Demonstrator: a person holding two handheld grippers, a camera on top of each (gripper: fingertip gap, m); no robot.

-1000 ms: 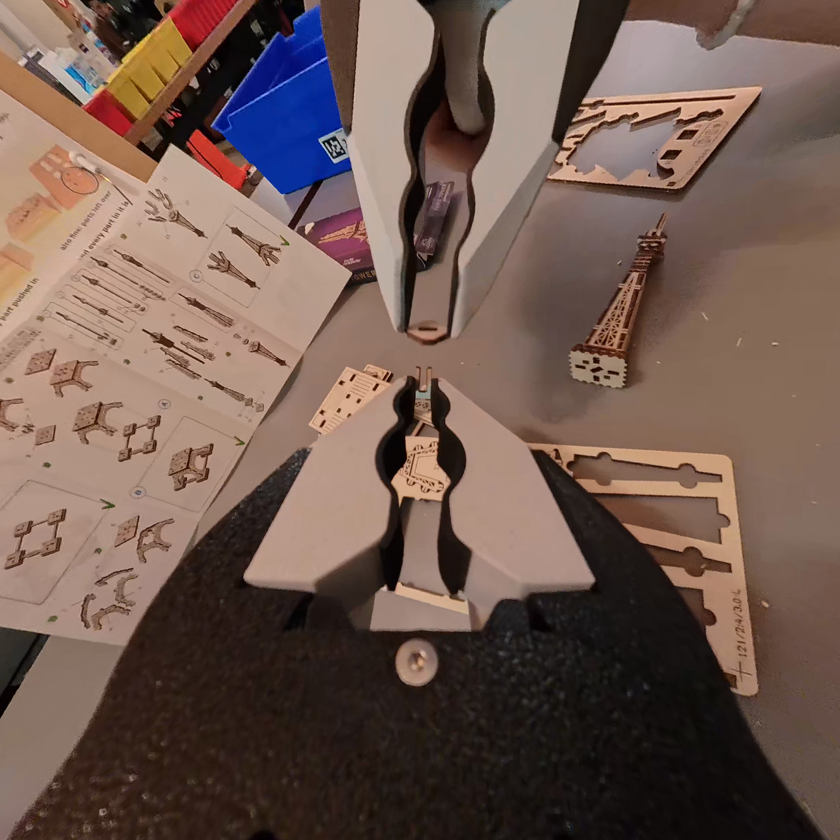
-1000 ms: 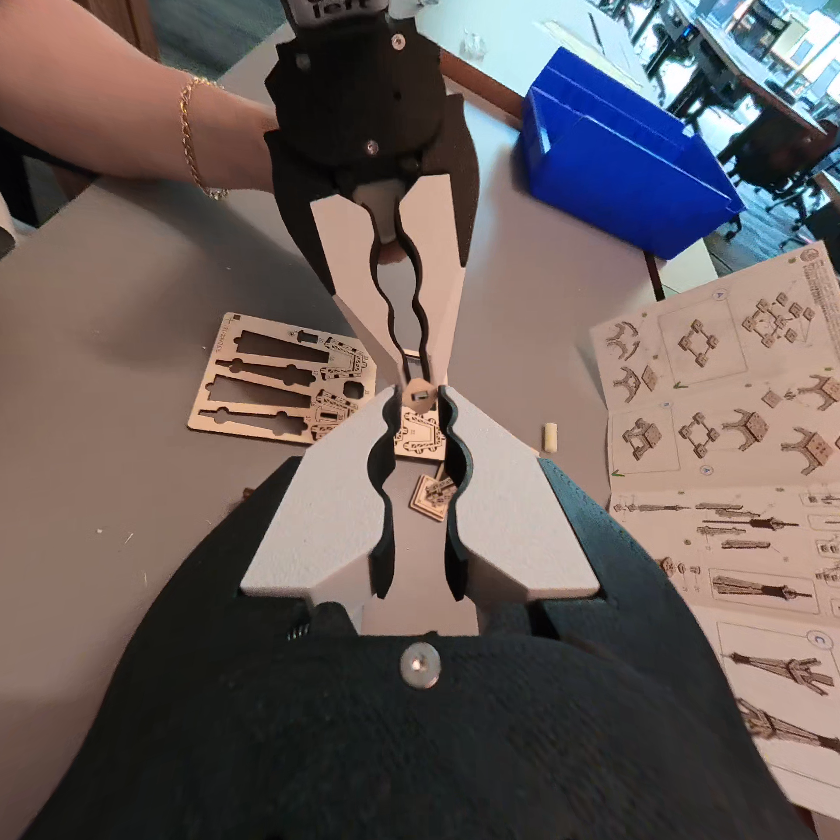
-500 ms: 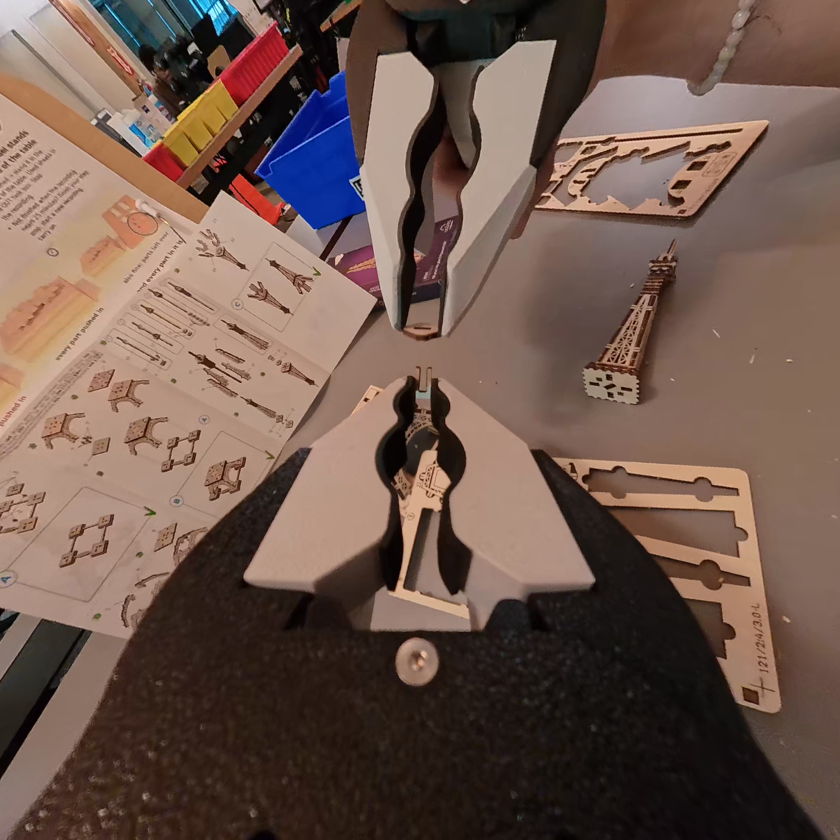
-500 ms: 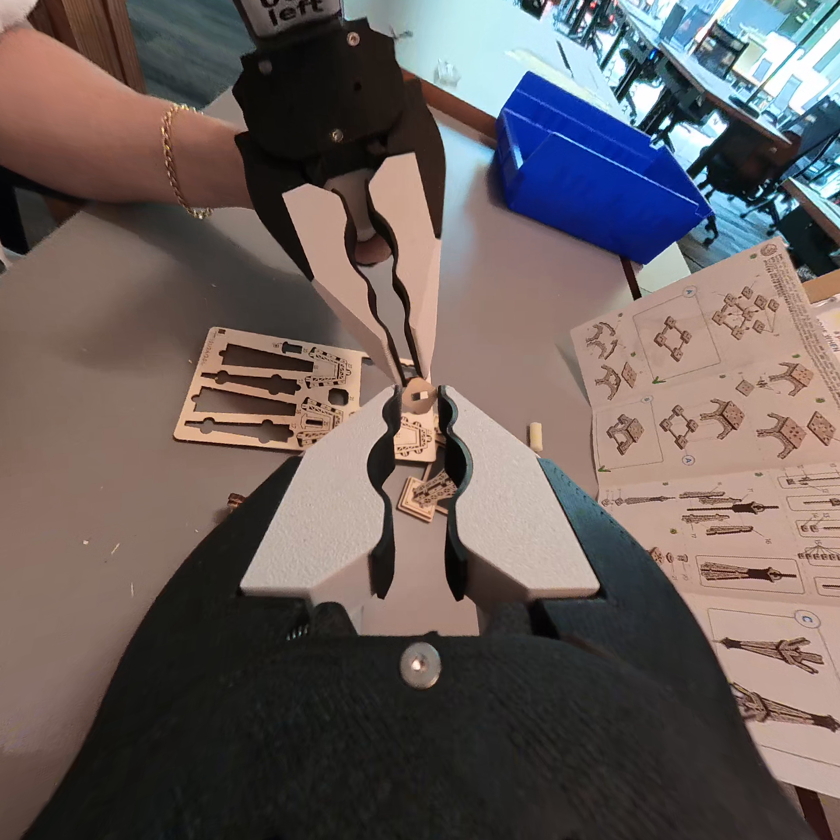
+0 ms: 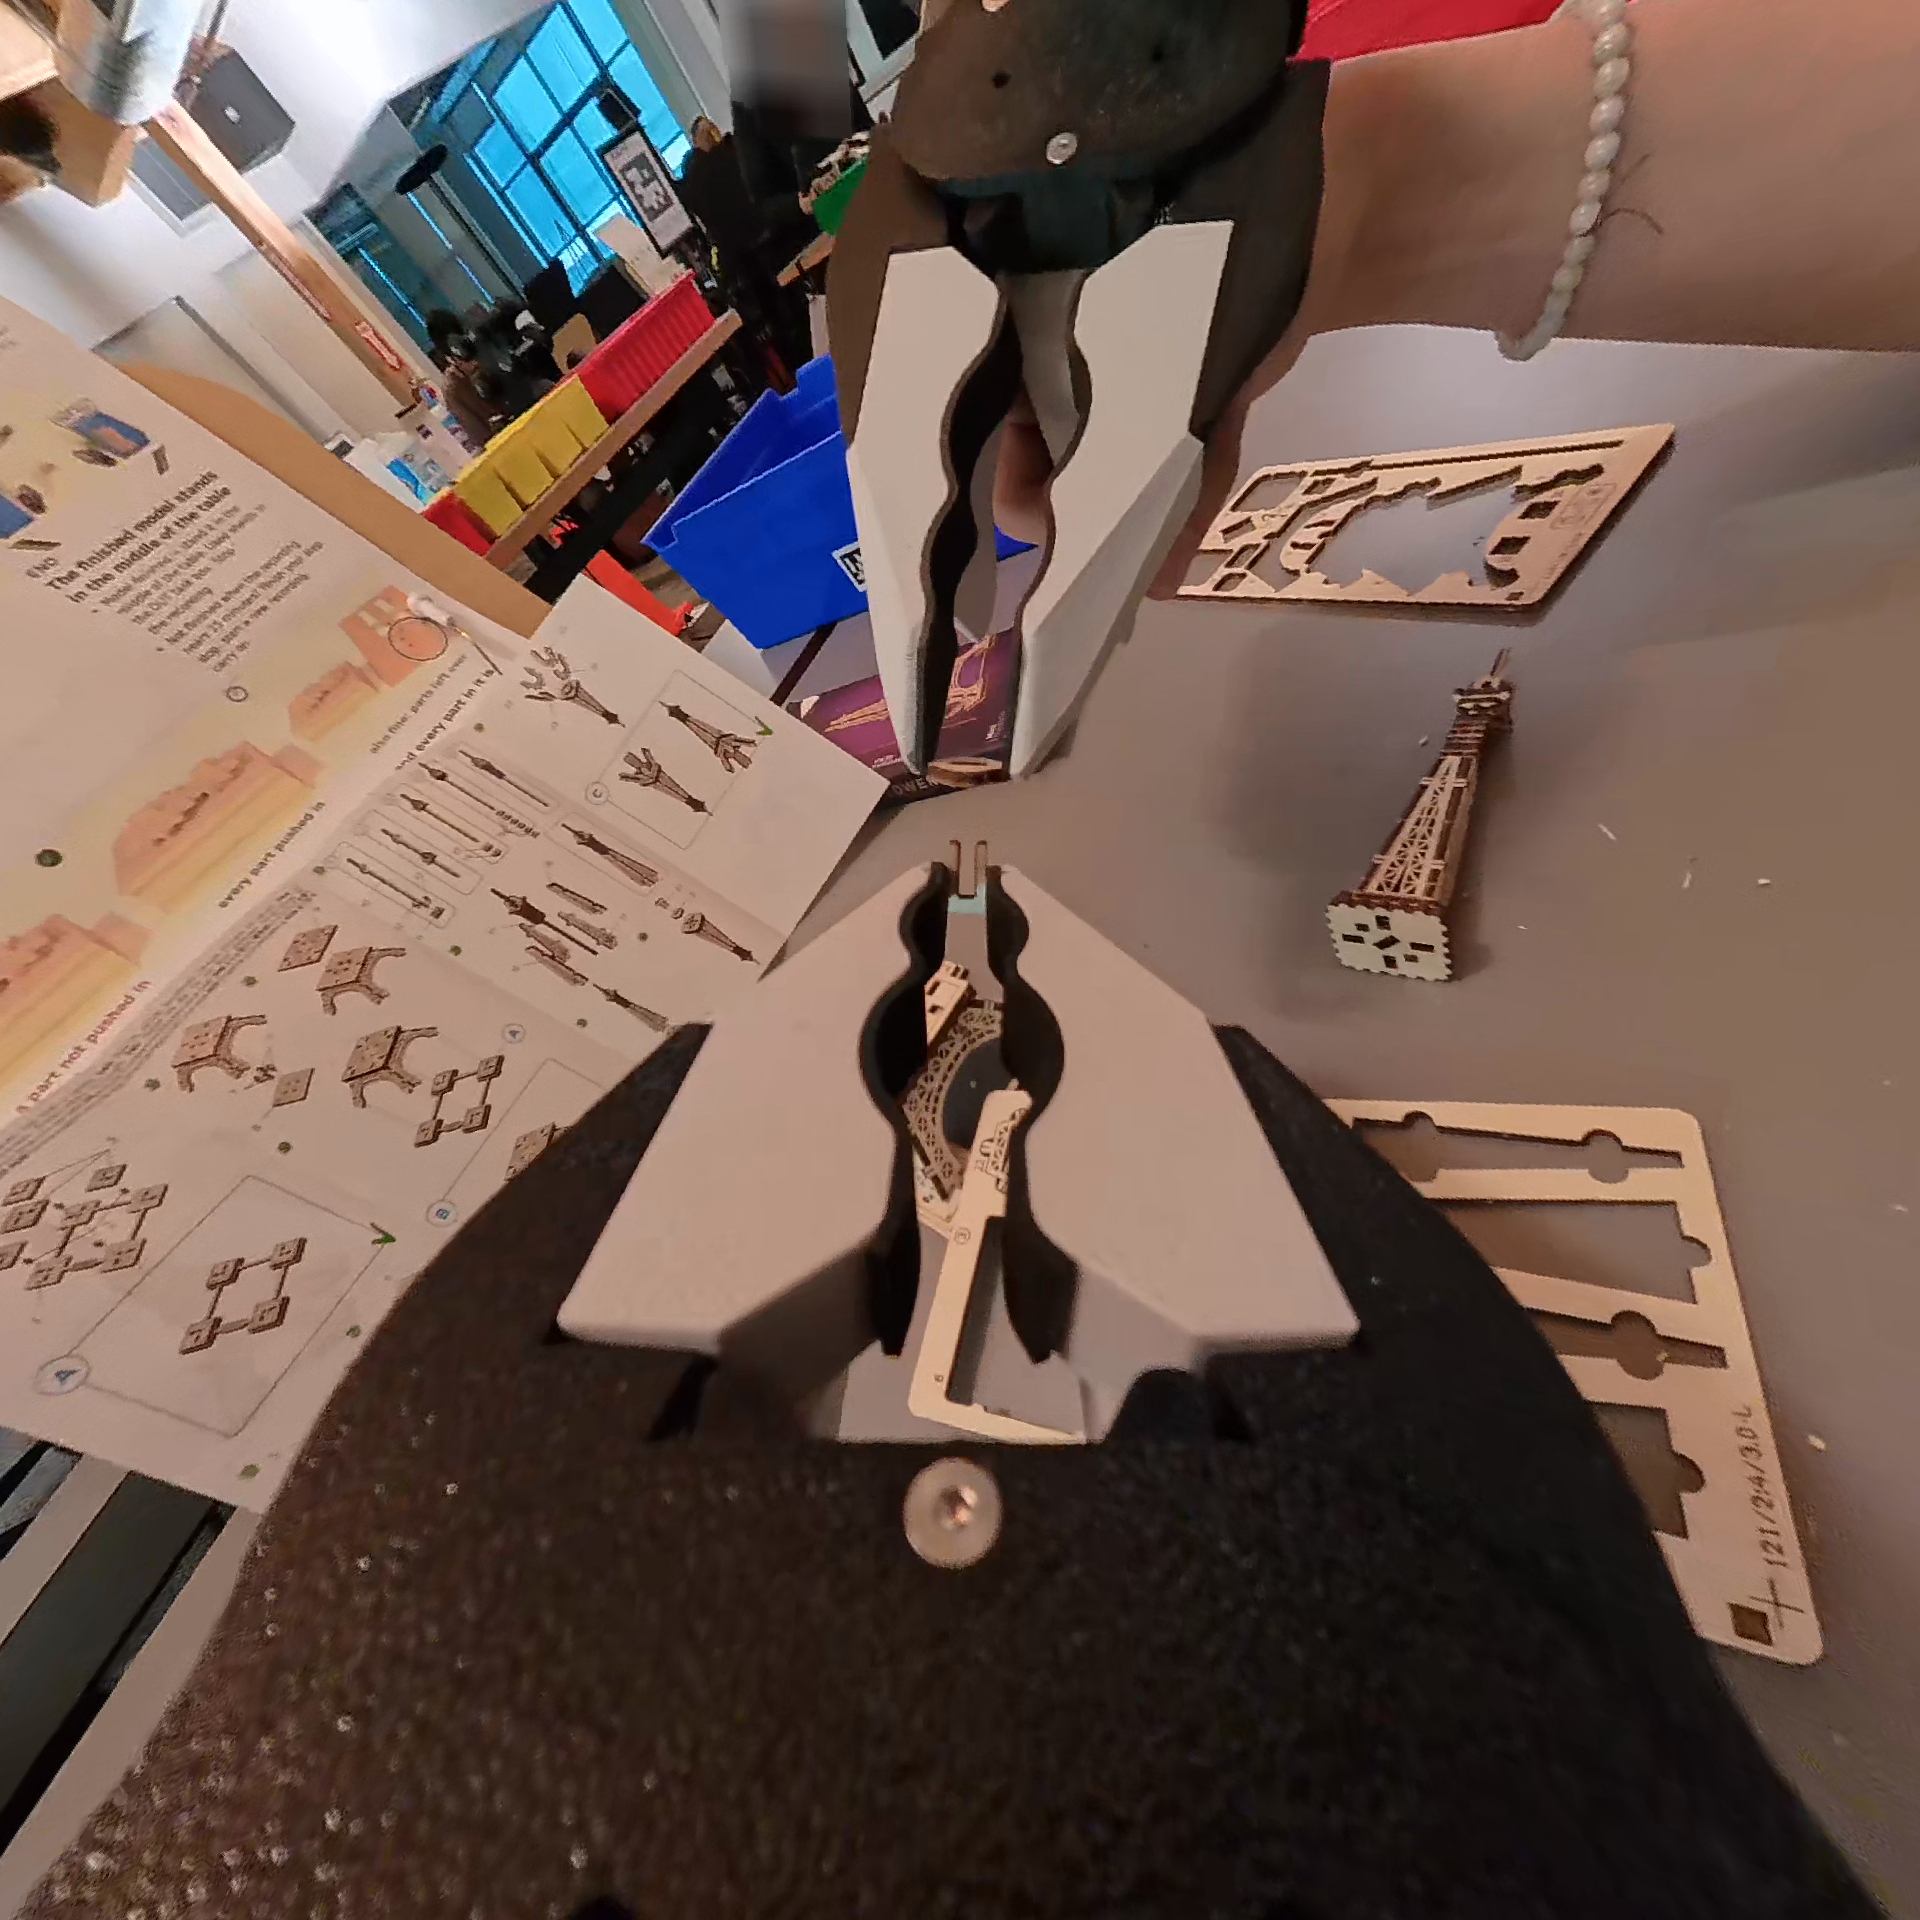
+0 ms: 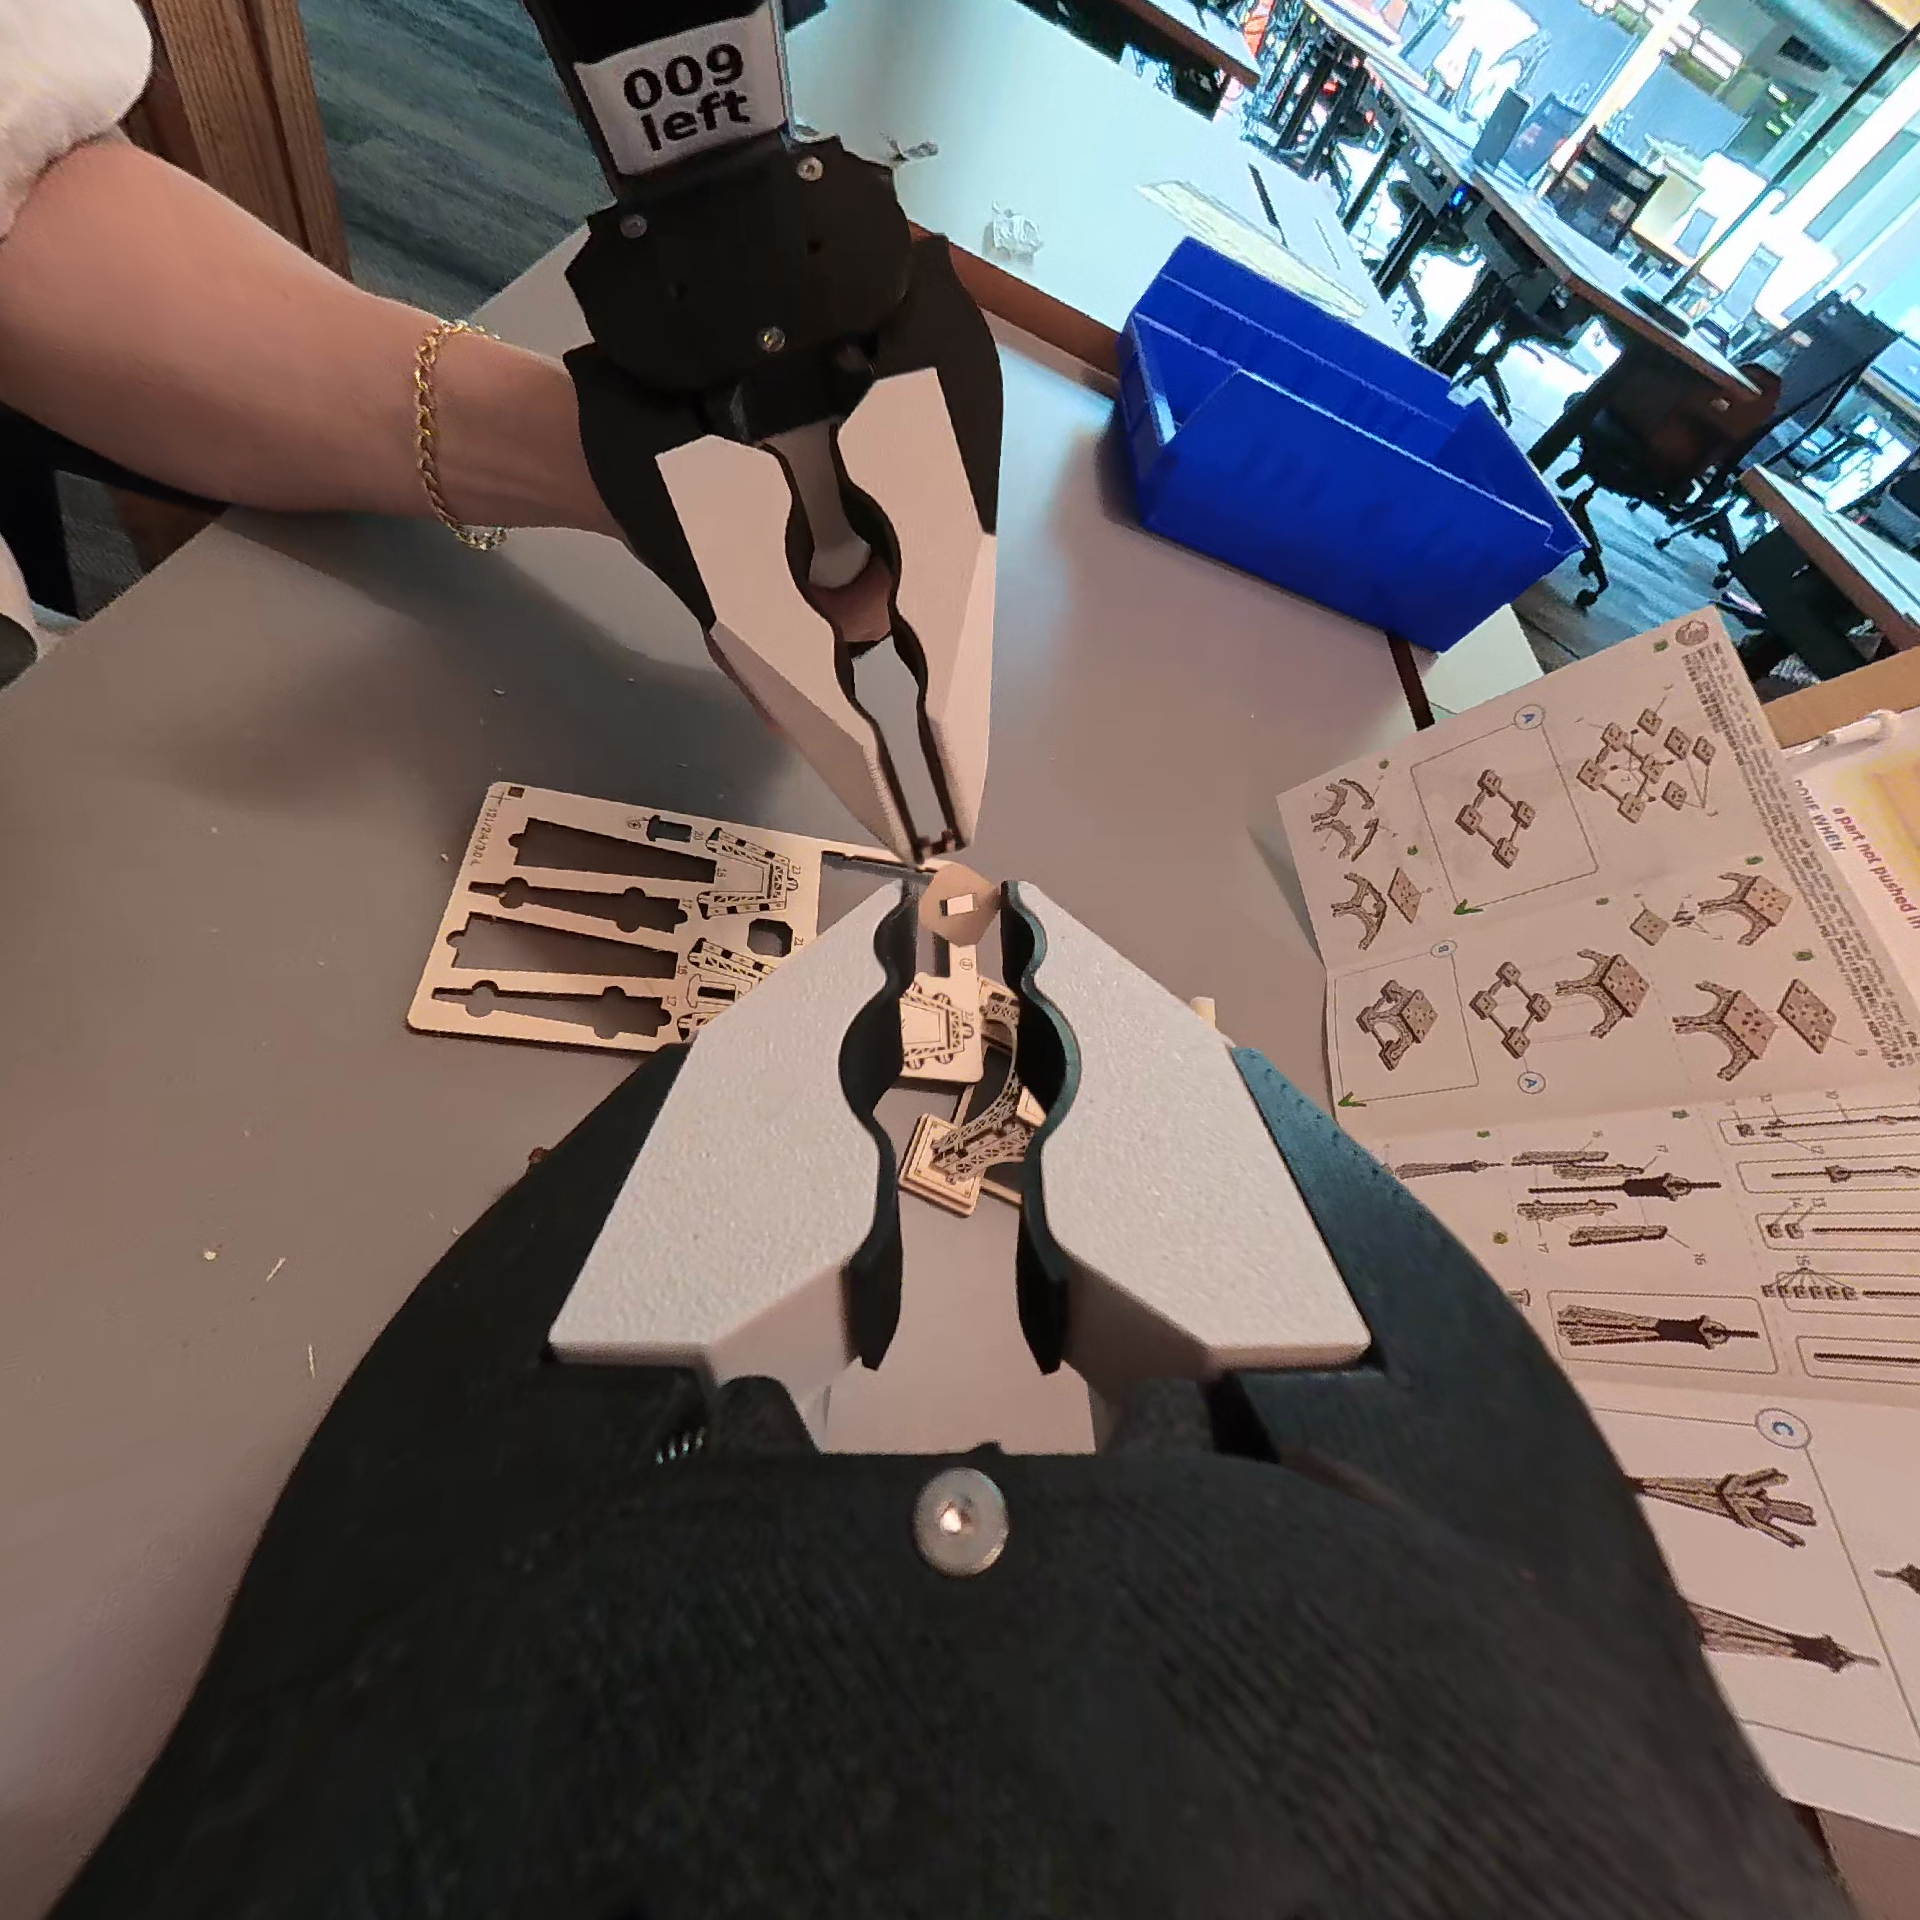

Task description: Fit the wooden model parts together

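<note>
My left gripper [image 5: 971, 883] is shut on a thin forked wooden pin [image 5: 971, 860] that sticks out past its tips. My right gripper [image 6: 961, 906] is shut on a small round wooden disc [image 6: 958, 902] with a rectangular slot. The two grippers face each other tip to tip above the grey table. In the right wrist view the left gripper [image 6: 928, 836] ends just above and left of the disc. In the left wrist view the right gripper [image 5: 961, 764] holds the disc [image 5: 966, 772] a short gap beyond the pin. Loose wooden parts [image 6: 977, 1143] lie below.
A built wooden tower section [image 5: 1423, 831] lies to the right. Punched-out wooden sheets [image 5: 1434, 520] [image 5: 1621, 1330] [image 6: 623, 914] lie flat. The instruction sheet [image 5: 364, 935] [image 6: 1610, 935] covers one side. A blue bin [image 6: 1330, 468] and a purple box [image 5: 904, 717] stand at the table's edge. My left and right fingertips are right by each other.
Both grippers have risen and tilted up, so more of the room shows. The pin and the disc stay close, tip to tip. Both stay shut on their parts.
</note>
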